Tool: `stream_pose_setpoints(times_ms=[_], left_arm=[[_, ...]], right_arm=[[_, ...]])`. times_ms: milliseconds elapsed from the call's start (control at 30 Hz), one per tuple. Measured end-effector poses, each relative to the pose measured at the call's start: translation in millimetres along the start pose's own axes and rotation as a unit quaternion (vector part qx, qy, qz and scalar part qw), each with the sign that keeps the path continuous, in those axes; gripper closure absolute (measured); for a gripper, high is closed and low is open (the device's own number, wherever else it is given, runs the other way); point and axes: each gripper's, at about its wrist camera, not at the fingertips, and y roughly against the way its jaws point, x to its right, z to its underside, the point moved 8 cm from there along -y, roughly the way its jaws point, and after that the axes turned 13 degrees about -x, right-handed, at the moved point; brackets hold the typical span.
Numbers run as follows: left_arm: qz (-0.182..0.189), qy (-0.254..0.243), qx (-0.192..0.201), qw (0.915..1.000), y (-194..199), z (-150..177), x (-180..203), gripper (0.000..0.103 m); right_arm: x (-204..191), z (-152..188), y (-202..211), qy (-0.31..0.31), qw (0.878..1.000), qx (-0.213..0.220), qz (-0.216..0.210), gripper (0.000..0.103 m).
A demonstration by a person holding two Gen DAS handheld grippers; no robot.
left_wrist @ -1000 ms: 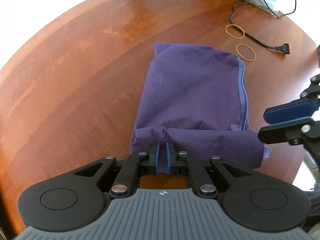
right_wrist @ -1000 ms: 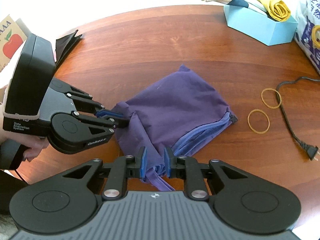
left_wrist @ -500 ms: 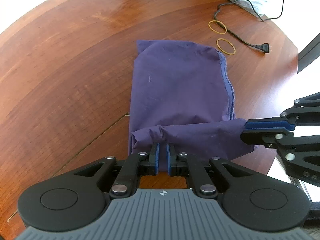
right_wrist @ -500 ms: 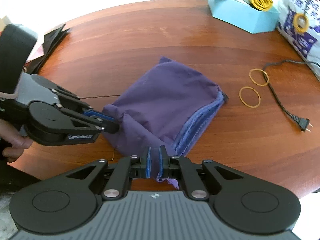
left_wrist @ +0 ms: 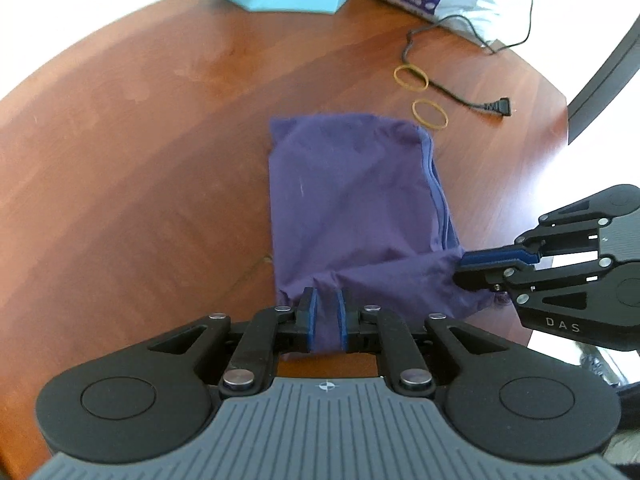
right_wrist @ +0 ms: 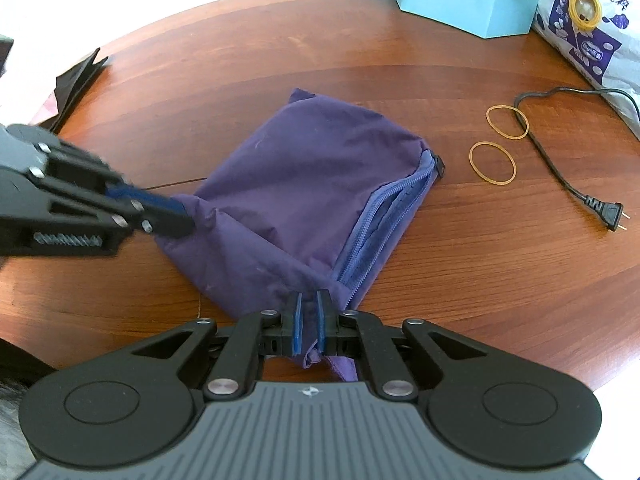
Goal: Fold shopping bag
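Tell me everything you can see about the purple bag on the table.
The purple bag is thin, wrinkled fabric, like nylon, folded to a rough rectangle. A lighter blue zipper runs along one side. Most of it lies flat on the wooden table; its near edge is rolled over and bunched. The left gripper, its jaws opening, has one end of that edge between them, and the right gripper pinches the other.

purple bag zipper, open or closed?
Open: the zipper gapes along the purple bag, its two tape edges apart.

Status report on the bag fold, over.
Left gripper opening, purple cloth between its pads. Right gripper shut on the bag's near edge. Rubber bands and cord lie clear.
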Motion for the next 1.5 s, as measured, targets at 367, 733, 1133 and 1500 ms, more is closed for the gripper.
stream_pose_setpoints(times_ms=[367, 733, 1133, 1500], left_arm=[[0.043, 0.010, -0.016, 0.9989, -21, -4, -23, 0.098], [-0.019, -0.207, 0.039, 0.9774, -6, 18, 12, 0.056], [-0.077, -0.381, 0.051, 0.9199, -3, 42, 22, 0.046], [-0.120, -0.449, 0.048, 0.8840, -19, 54, 39, 0.046]], right_arm=[[-1, 1, 2, -0.008, 1.000, 0.003, -0.005, 0.096], [-1, 1, 2, -0.005, 1.000, 0.000, -0.002, 0.096], [7, 1, 2, -0.024, 0.999, -0.002, -0.033, 0.095], [11, 1, 0, -0.029, 0.998, -0.007, -0.052, 0.095]])
